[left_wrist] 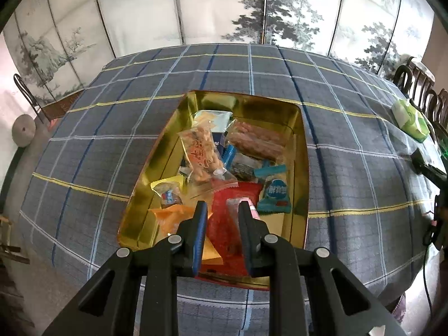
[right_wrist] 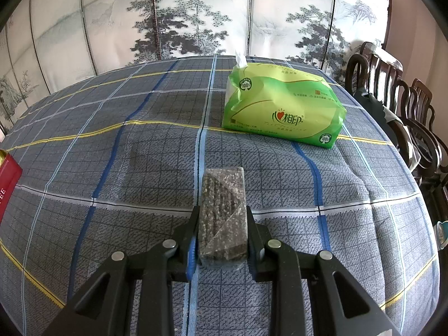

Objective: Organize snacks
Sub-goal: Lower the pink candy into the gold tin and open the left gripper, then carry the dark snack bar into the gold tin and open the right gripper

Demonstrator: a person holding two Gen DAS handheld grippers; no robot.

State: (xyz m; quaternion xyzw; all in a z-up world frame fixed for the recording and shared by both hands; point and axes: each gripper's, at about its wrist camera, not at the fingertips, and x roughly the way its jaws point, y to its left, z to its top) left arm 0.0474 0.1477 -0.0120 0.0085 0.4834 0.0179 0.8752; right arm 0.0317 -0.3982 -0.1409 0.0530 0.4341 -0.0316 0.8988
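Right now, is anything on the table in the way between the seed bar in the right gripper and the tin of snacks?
Nothing visible is. The right gripper holds the seed bar. The tin peeks in at the far left, with only bare tablecloth between. The tissue pack sits off the other way.

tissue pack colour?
Light green tissue pack with darker green swirls; clearest in the right wrist view.

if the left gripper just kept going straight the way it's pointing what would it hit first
Most likely the red snack packet lying in the gold tin, right ahead of the left gripper; how far off it is remains unclear.
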